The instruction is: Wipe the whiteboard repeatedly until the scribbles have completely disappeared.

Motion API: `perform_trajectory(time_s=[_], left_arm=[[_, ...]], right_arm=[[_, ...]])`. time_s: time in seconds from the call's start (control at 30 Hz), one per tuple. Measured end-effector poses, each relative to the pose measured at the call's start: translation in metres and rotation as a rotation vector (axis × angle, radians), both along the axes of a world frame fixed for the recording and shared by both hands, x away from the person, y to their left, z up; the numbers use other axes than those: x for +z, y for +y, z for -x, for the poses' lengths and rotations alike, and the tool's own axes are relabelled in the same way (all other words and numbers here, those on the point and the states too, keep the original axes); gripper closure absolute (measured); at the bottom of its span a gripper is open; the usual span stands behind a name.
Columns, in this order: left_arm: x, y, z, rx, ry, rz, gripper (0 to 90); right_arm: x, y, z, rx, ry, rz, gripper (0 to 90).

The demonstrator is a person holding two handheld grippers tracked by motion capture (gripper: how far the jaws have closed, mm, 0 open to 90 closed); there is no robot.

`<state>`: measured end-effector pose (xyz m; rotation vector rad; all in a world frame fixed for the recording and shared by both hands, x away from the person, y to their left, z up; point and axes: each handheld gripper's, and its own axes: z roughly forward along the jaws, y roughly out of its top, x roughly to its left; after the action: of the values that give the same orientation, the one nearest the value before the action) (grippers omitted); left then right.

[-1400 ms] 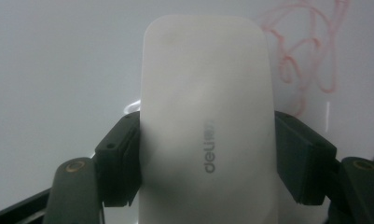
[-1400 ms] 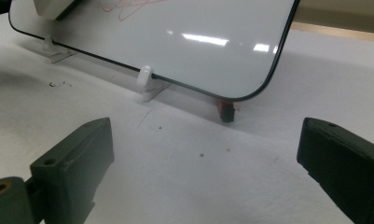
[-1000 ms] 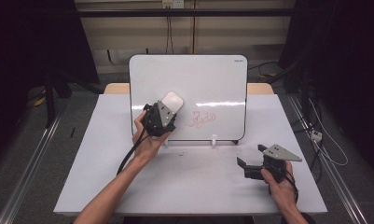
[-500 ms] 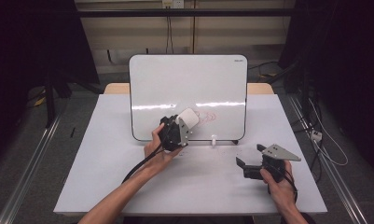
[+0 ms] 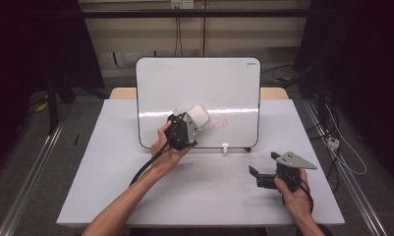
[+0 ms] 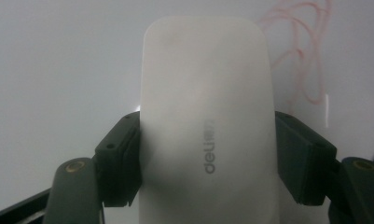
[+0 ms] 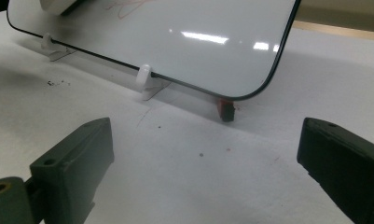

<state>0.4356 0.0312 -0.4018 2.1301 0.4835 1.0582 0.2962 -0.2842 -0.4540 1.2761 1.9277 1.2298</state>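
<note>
A white whiteboard stands upright on clips at the back of the table. Faint red scribble marks its lower middle. My left gripper is shut on a white eraser, which presses against the board just left of the scribble. In the left gripper view the eraser sits between both jaws, with the red scribble to its upper right. My right gripper rests open on the table at the right, away from the board; nothing lies between its jaws.
The white table has bare room in front of the board. White clips hold the whiteboard's lower edge. A small red piece sits under its right corner. Dark specks lie on the table near the left clip.
My left gripper has carried the eraser to the right and down across the board, up to the red scribble. The right gripper has stayed still.
</note>
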Motion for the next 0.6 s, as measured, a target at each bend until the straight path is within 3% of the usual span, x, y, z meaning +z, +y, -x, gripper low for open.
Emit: perform_trajectory(time_s=[0.17, 0.27, 0.33, 0.6], left_arm=[[0.018, 0.006, -0.017, 0.041, 0.007, 0.052, 31.1], [0.016, 0.005, -0.016, 0.058, -0.001, 0.068, 31.0], [0.013, 0.003, -0.014, 0.067, 0.006, 0.101, 31.0], [-0.001, -0.007, -0.002, 0.021, -0.021, 0.066, 31.0]], right_arm=[[0.000, 0.000, 0.000, -0.001, 0.000, 0.000, 3.6], [0.000, 0.000, 0.000, -0.001, 0.002, 0.002, 3.6], [0.000, 0.001, 0.000, 0.001, 0.000, 0.005, 3.6], [0.001, 0.001, 0.001, 0.000, 0.000, 0.003, 3.6]])
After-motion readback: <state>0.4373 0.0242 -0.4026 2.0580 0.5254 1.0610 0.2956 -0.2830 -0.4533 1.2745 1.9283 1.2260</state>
